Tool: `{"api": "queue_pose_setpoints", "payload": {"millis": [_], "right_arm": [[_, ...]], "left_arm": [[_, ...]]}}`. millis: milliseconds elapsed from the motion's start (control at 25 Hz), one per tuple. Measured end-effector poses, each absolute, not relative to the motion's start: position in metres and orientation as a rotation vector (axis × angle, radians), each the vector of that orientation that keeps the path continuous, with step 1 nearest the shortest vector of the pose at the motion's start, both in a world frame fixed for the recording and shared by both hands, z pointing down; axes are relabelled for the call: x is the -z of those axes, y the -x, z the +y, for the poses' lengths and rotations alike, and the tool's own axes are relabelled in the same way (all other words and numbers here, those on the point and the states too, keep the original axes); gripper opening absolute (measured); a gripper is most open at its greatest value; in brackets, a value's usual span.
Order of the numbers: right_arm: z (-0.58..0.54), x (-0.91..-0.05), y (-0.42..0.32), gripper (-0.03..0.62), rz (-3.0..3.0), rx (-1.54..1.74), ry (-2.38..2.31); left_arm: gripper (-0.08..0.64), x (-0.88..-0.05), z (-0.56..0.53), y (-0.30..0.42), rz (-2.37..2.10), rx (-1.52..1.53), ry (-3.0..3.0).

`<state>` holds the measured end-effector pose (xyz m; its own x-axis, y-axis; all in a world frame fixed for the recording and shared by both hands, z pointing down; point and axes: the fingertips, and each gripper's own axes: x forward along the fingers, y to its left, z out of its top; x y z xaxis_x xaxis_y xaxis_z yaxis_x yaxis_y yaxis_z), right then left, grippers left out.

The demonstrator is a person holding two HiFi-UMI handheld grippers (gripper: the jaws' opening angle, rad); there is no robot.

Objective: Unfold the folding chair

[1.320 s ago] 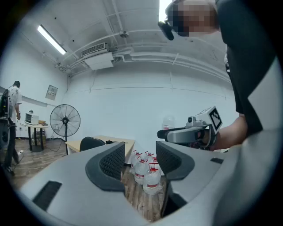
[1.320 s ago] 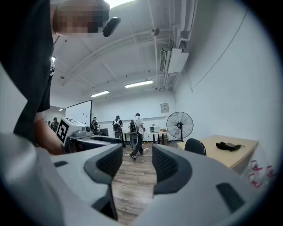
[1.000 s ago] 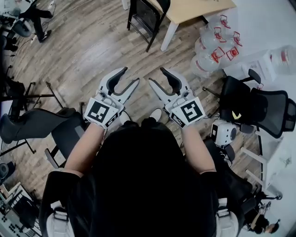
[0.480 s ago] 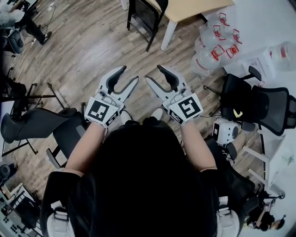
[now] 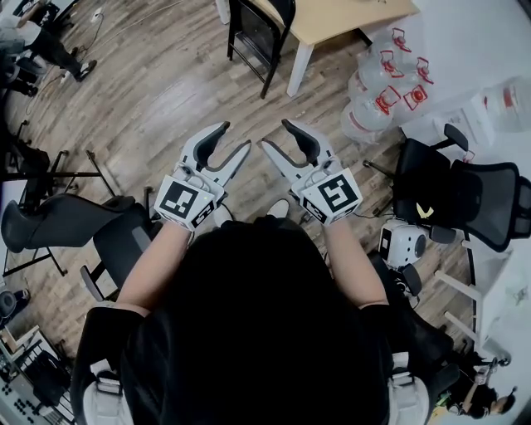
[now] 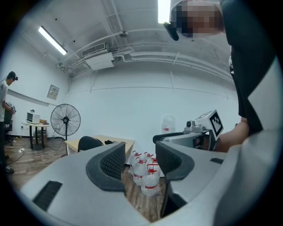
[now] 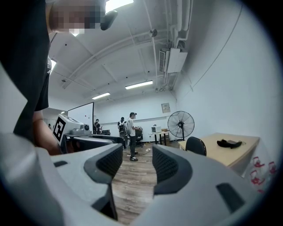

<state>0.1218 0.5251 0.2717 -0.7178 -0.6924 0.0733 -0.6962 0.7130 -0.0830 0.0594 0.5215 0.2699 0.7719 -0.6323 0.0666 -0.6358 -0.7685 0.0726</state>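
Left gripper [image 5: 235, 135], right gripper [image 5: 274, 133] jaws released, empty, well short of chair [image 5: 264, 25]; I'd close in, grip back and seat separately

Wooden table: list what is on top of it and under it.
A dark item lies on the table; what it is cannot be told. A black chair stands at its edge. The tabletop hides the floor beneath.
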Motion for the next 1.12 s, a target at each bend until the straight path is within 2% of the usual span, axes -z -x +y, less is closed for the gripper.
{"api": "queue_pose_setpoints", "payload": {"millis": [520,1120], "right_arm": [[0.511,-0.277,-0.184,0.21,-2.892,-0.158,-1.12],[0.42,-0.289,-0.177,0.21,-2.833,-0.157,-1.112]], "left_arm": [[0.209,-0.274,0.51,-0.12,-1.098,-0.064,-2.854],[0.209,-0.287,0.411,-0.11,-1.087,-0.054,-2.857]]}}
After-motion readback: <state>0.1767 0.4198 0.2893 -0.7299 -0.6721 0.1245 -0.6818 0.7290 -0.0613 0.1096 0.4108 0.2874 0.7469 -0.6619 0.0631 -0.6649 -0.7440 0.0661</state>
